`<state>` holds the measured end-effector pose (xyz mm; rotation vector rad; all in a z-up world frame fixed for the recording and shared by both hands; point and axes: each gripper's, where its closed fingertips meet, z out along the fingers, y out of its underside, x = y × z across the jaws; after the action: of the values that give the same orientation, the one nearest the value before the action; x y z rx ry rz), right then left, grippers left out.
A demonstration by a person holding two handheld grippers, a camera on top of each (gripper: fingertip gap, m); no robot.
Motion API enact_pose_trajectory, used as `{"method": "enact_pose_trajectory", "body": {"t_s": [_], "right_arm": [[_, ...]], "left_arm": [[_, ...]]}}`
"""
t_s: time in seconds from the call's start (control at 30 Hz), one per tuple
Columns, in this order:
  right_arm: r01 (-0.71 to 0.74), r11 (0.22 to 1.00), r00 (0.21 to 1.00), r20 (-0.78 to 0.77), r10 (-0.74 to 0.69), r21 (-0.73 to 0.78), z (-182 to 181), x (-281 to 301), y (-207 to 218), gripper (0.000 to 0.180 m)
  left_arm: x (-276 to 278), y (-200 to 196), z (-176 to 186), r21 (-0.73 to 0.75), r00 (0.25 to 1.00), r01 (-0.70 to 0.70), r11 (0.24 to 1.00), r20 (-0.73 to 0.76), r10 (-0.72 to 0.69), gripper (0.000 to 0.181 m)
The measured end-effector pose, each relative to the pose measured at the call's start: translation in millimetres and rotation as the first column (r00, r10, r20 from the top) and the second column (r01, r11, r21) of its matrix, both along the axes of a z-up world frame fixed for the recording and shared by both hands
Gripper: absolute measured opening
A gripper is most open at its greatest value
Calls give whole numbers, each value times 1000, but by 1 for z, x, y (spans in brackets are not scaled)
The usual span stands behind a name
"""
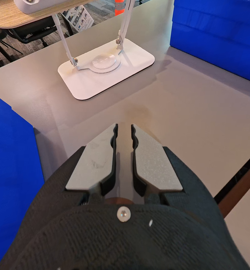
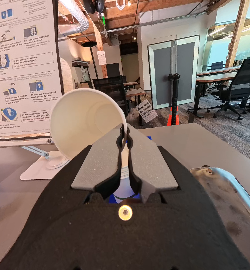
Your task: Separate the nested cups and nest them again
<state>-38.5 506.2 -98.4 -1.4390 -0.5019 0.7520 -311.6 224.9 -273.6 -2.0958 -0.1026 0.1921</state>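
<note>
My right gripper [image 2: 125, 128] is shut on the rim of a white paper cup [image 2: 83, 119]. It holds the cup in the air, tilted, with the open mouth facing the camera. Through the gap between its fingers I see more white cups [image 2: 123, 182] below, with stacked rims, inside a blue box [image 2: 111, 198]. My left gripper [image 1: 124, 127] hovers over the grey table [image 1: 194, 124] with its jaws a little apart and nothing between them. No cup shows in the left wrist view.
A white stand base [image 1: 106, 73] sits on the table ahead of the left gripper, and it carries an instruction sheet [image 2: 23, 65]. Blue boxes stand at the right [image 1: 216, 36] and left [image 1: 12, 146]. A shiny metal part [image 2: 223, 197] is at the right gripper's side. The left gripper's tips are roughly 45 centimetres from the right gripper's.
</note>
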Motion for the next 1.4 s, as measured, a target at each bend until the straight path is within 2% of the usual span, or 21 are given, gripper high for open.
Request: {"method": "enact_pose_trajectory", "body": {"t_s": [0.4, 1.4], "right_arm": [[-49, 999, 995, 88, 49, -2, -9, -8, 3, 0], [-101, 992, 977, 179, 114, -77, -29, -19, 3, 0]], "left_arm": [[1, 0, -1, -6, 1000, 2, 1000, -5, -2, 15], [2, 0, -1, -8, 1000, 7, 1000, -16, -7, 16]]}}
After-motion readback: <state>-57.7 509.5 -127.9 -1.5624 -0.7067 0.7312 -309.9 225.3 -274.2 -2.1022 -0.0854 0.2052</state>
